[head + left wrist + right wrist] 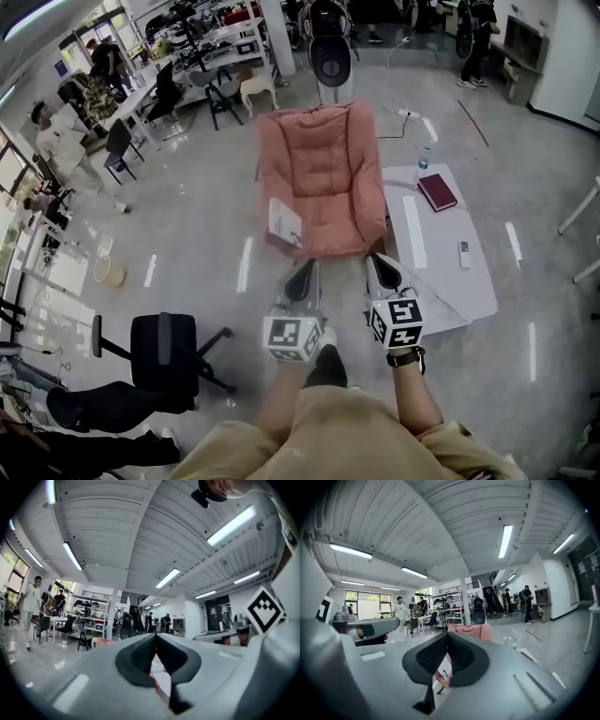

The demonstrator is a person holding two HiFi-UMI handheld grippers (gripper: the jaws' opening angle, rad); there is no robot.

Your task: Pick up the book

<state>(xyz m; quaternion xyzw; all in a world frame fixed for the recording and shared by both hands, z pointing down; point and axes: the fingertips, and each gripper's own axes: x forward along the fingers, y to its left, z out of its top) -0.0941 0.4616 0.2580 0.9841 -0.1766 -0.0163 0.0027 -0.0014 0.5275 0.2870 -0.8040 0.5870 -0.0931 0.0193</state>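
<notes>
A dark red book (437, 191) lies flat on the low white table (487, 281) at the right. A white book (284, 222) leans against the left arm of the pink armchair (323, 169). My left gripper (305, 274) and right gripper (380, 266) are held side by side just in front of the armchair's seat edge, pointing level at it. Both are shut with nothing between the jaws. In the right gripper view the shut gripper (447, 637) has the white book (443, 670) showing just under its tips. In the left gripper view the jaws of the gripper (155, 637) also meet.
A small remote (463, 253) and a water bottle (422, 161) are on the white table. A black office chair (164, 352) stands at the lower left. Desks, chairs and people fill the far left, and a black-and-white machine (330, 56) stands behind the armchair.
</notes>
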